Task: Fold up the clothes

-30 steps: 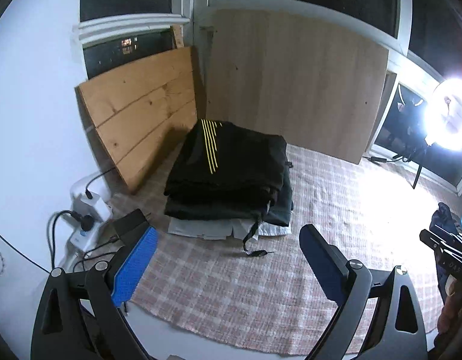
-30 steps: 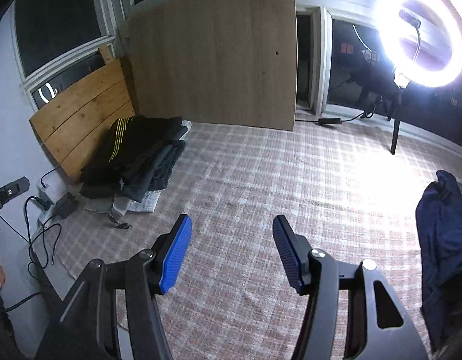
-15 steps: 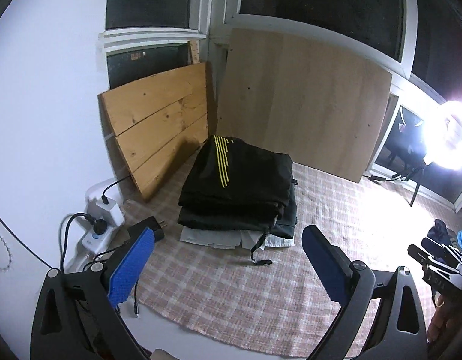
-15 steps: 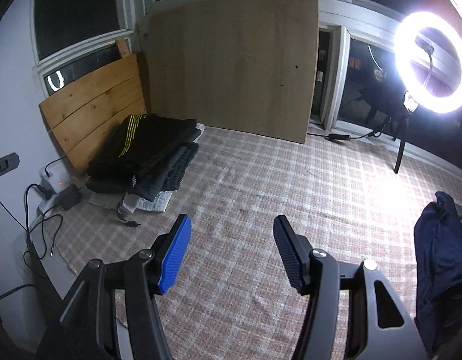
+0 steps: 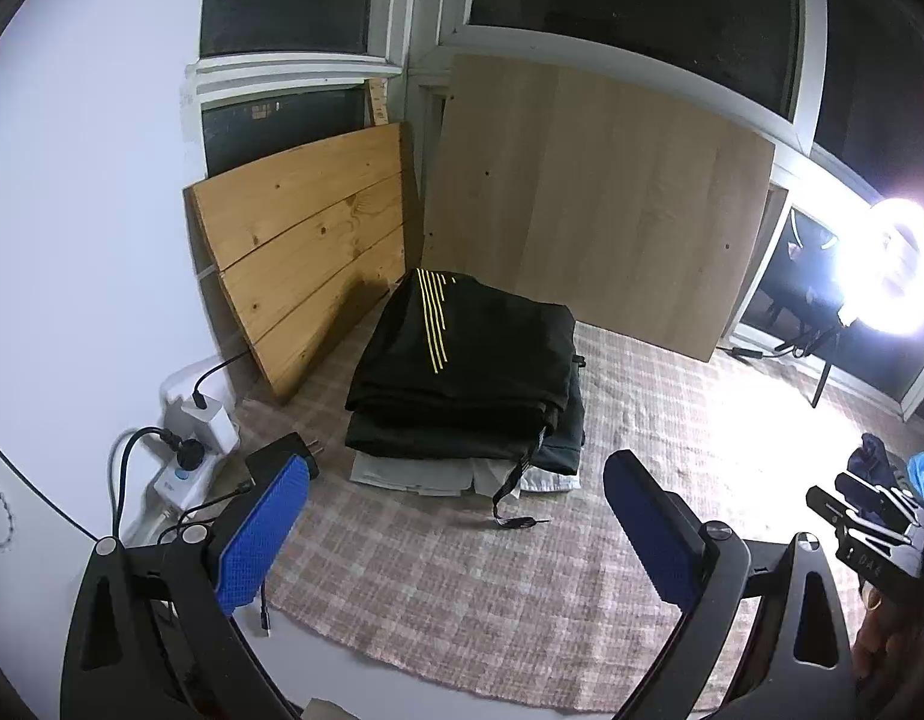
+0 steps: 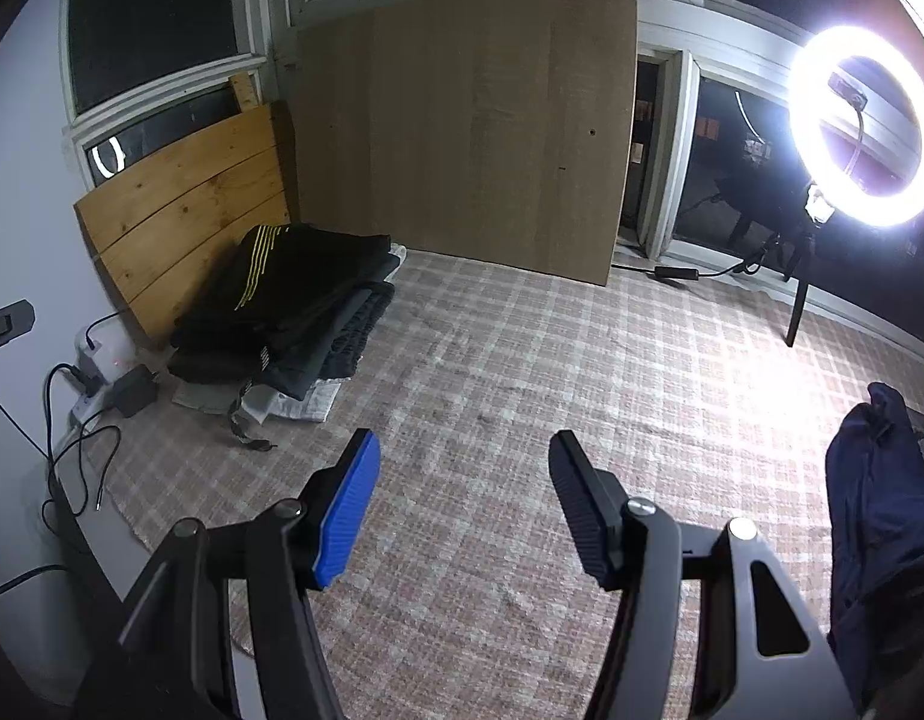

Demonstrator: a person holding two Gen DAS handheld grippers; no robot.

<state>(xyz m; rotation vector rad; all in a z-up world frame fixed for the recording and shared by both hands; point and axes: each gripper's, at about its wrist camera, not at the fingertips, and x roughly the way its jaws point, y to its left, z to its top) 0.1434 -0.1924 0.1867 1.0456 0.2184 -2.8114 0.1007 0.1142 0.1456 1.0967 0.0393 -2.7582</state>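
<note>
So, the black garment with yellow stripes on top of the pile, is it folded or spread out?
Folded. The black garment with yellow stripes lies as a flat, squared packet atop the pile of clothes, its doubled edge showing in front.

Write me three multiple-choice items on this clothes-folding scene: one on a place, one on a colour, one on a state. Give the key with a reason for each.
1. Where does the stack of folded clothes lie?
A. on the checked rug, near the leaning wooden boards
B. under the ring light
C. between the right tool's fingers

2. What colour are the stripes on the top garment of the stack?
A. white
B. yellow
C. red

3. What state is the right tool in?
A. shut on a dark garment
B. shut on nothing
C. open, with nothing between its fingers

Key:
1 A: the stack rests on the checked rug in front of the plank board.
2 B: thin yellow stripes run down the black top garment.
3 C: only bare rug shows between the spread fingers.
</note>
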